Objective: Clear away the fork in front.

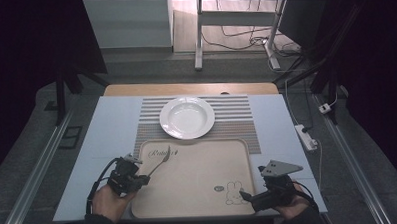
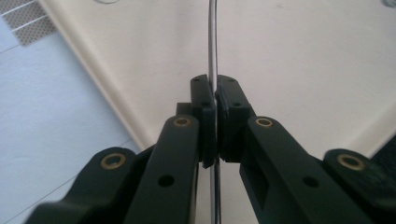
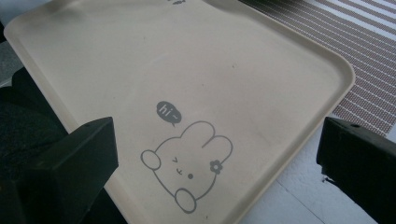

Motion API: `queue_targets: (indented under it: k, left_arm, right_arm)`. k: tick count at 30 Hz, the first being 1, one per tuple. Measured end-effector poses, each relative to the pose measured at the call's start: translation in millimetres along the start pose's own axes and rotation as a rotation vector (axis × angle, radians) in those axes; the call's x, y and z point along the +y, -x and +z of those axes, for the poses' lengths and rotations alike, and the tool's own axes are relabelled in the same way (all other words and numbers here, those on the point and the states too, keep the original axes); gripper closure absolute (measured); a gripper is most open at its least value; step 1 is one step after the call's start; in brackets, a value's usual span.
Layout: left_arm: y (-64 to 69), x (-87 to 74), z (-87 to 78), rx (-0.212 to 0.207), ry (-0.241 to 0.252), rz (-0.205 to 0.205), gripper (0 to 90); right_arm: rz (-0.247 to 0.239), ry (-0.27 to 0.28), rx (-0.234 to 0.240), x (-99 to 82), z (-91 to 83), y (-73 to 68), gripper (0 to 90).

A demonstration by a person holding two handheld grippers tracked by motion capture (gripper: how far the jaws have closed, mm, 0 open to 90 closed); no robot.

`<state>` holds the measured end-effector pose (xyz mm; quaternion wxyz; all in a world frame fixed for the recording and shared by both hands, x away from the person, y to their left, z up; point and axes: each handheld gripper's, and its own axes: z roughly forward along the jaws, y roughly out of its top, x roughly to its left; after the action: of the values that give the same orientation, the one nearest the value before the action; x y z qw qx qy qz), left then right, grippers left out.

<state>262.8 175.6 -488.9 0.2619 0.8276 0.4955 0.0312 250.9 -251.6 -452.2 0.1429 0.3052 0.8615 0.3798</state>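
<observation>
Forearm and hand come in at the bottom left of the high view, holding the left gripper (image 1: 145,179) over the left edge of a beige rectangular plastic tray (image 1: 194,202) with rounded corners. Its jaws are pressed together on the thin handle of a silver metal fork (image 1: 160,165); in the left gripper view the narrow steel handle (image 2: 213,56) runs straight up between the two black pads, pinched edge-on, with the tray's surface behind it. From above, the fork slants up and to the right from the jaws, its tines near the script lettering printed at the tray's upper left corner, raised over the tray rather than lying flat as far as can be told. Past the tray's far edge, a white round ceramic plate (image 1: 186,117) with a deep centre sits on a grey-and-white striped woven placemat (image 1: 236,108), which lies on a pale blue table cover (image 1: 107,130). Toward the tray's lower right is a printed cartoon rabbit (image 3: 187,168) with a small "hi~" speech bubble. At the bottom right, the person's other hand holds the right gripper (image 1: 245,195), grey three-cornered plate on top, at the tray's near right corner; its jaws stand spread wide with nothing between them, the rabbit print showing in the gap in the right gripper view
</observation>
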Motion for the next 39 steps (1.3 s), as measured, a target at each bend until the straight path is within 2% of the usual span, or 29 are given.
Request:
queue_targets:
  k: [5,9,12,15,16,19,21,23,28,30,34,35,39]
  left_arm:
    - [-1.4,-0.4,11.6,0.005,-0.015,-0.080,86.4]
    - [3.7,-0.4,21.2,0.024,-0.045,-0.099,86.4]
    - [9.0,-2.3,28.9,0.047,-0.068,-0.094,86.3]
    - [11.0,-4.2,29.0,0.056,-0.058,-0.085,85.7]
    - [10.6,-4.9,29.0,0.052,-0.054,-0.086,85.4]
    - [6.8,-6.2,28.1,0.008,-0.047,-0.097,80.7]
    - [6.2,-5.5,27.3,0.020,-0.048,-0.094,76.0]
    - [4.6,-4.6,25.5,0.009,-0.041,-0.083,69.4]
    - [-0.8,3.5,16.9,-0.011,0.017,-0.054,63.6]
    - [-5.3,11.6,13.2,-0.025,0.046,-0.044,65.7]
    - [-13.5,30.6,13.0,-0.064,0.054,-0.003,86.2]
    - [-15.1,35.3,14.7,-0.065,0.053,-0.002,88.9]
    - [-19.7,50.6,28.3,-0.060,0.036,0.012,89.1]
  right_arm:
    - [-0.002,-0.004,-0.006,-2.2,-2.1,-0.3,0.0]
    - [-0.007,-0.014,-0.009,-3.6,-2.6,-0.7,0.0]
    - [-0.013,-0.017,-0.011,-4.3,-2.4,-1.3,0.0]
    - [-0.017,-0.022,-0.012,-4.9,-2.2,-1.1,0.0]
    - [-0.014,-0.024,-0.011,-5.1,-2.3,-1.2,0.0]
    - [-0.019,-0.027,-0.009,-5.5,-2.0,-0.9,0.0]
    - [-0.023,-0.028,-0.009,-5.4,-1.7,-1.0,0.0]
    - [-0.025,-0.029,-0.006,-5.4,-1.5,-1.3,0.0]
    - [-0.030,-0.034,-0.008,-5.1,-1.5,-1.4,0.0]
    - [-0.029,-0.029,-0.006,-5.1,-1.4,-1.0,0.0]
    - [-0.029,-0.032,-0.002,-5.1,-0.5,-1.0,0.0]
    - [-0.031,-0.035,-0.004,-4.9,-0.2,-1.1,0.0]
    - [-0.029,-0.035,-0.005,-4.8,0.2,-1.0,0.0]
